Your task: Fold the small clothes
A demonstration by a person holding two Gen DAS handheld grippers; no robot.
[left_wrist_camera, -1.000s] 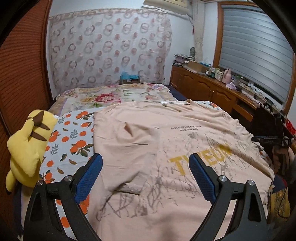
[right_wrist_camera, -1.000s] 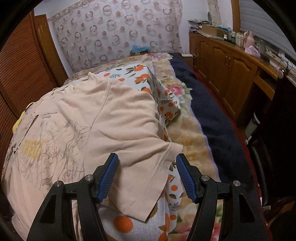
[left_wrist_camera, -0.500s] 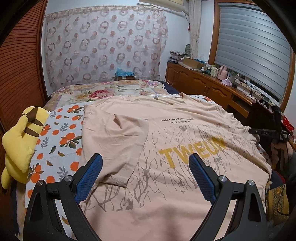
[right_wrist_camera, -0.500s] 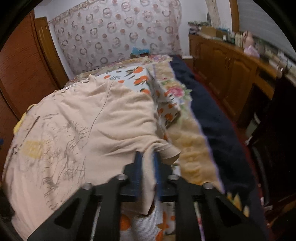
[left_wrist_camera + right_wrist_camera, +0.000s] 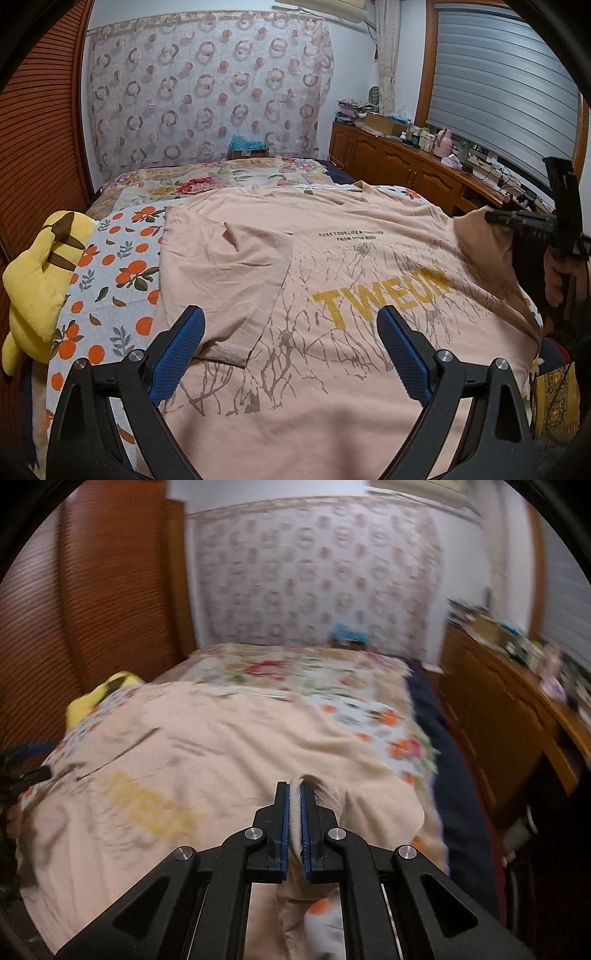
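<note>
Bed (image 5: 229, 177): fills the middle of both views; floral bedspread at the far end, orange-fruit print sheet (image 5: 110, 280) under the garment at left of the left wrist view.
T-shirt (image 5: 351, 295): peach, spread front-up across the bed, centre and lower half of the left wrist view. Yellow lettering "TWEUN" at centre right, grey branch print below and around it, small black text above. One sleeve (image 5: 240, 288) lies folded inward over the body, left of centre. In the right wrist view the shirt (image 5: 184, 768) occupies the lower centre; that view is motion-blurred.
Curtain (image 5: 207, 92): ring-patterned, hangs on the far wall, upper centre.
Cabinet (image 5: 406, 173): wooden, runs along the right side below the shuttered window, cluttered on top; items too small to identify.
Plush toy (image 5: 40, 280): yellow with brown marks, at the left edge, beside the fruit-print sheet.
Left gripper (image 5: 291, 345): bottom of the left wrist view, blue-padded fingers spread wide apart above the shirt's lower front; nothing between them.
Right gripper (image 5: 293, 819): bottom centre of the right wrist view, fingers pressed together on a bunched fold of shirt edge, cloth visible between the pads. Also seen at the right edge of the left wrist view (image 5: 524, 221), at the shirt's raised right side.
</note>
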